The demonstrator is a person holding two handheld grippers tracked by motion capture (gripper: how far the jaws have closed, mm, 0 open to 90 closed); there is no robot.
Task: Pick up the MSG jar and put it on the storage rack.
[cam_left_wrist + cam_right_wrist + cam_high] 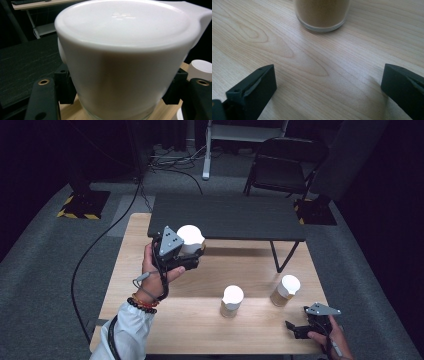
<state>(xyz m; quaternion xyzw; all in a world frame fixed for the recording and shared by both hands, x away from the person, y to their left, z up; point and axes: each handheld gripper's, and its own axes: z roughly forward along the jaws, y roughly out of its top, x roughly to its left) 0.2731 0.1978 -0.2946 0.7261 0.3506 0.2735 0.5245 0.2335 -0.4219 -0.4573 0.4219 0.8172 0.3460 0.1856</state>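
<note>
White-lidded jar (190, 240) held aloft, centre-left of frame, clamped in left gripper (186, 256). Right gripper (296, 328) rests spread, empty, lower right. Keep jar level; squeeze glass body, not lid.

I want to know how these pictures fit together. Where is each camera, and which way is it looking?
High view: sits above the person's side, looking forward and down at the table; shows both forearms, the left gripper and the right gripper.
Left gripper view: rides the left gripper, looking along its jaws at the held jar.
Right gripper view: rides the right gripper, looking low over the table at a jar base between wide-apart jaws.
Shared: the held jar appears in the high and left gripper views.
</note>
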